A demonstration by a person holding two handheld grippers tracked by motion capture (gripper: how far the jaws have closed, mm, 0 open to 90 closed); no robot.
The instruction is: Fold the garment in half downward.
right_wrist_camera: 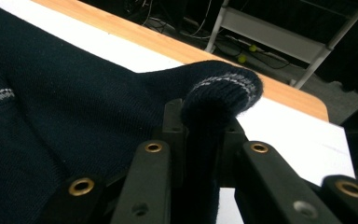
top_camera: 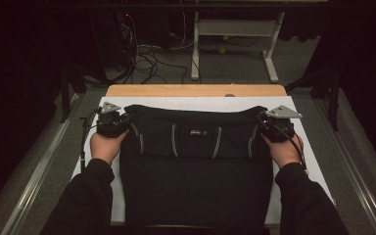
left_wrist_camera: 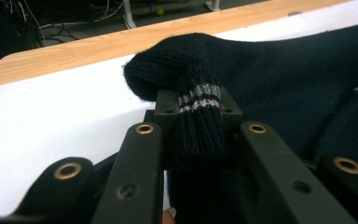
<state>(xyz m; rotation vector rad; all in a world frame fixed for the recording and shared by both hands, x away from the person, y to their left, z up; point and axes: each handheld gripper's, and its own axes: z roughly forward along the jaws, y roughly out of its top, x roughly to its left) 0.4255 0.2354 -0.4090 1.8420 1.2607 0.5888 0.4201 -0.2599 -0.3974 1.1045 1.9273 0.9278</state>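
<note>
Your dark knitted sweater [top_camera: 196, 166] lies spread on the white sheet [top_camera: 293, 147] that covers the bench [top_camera: 196, 90], its body reaching toward you and its far part folded back over itself, so that thin pale stripes run down the folded band. Your left gripper [top_camera: 111, 122] sits at the sweater's far left corner and your right gripper [top_camera: 276, 126] at its far right corner, well apart, with the whole width of the garment between them. In the left gripper view, the jaws are clenched on a bunched fold of ribbed knit: a strip of the sweater with two pale bands stands up between them and a rounded lump of dark wool bulges over the tips. In the right gripper view, the jaws likewise pinch a thick fold of the same sweater, whose rolled edge with a pale stripe curls over the top of the grip. So each of your grippers is grasping the sweater by a corner. Your hands hold the grippers from the near side, sleeves coming in from the bottom of the high view. Beyond the white sheet the bare wooden edge of the bench shows, and past it a floor with cables [top_camera: 147, 58].
</note>
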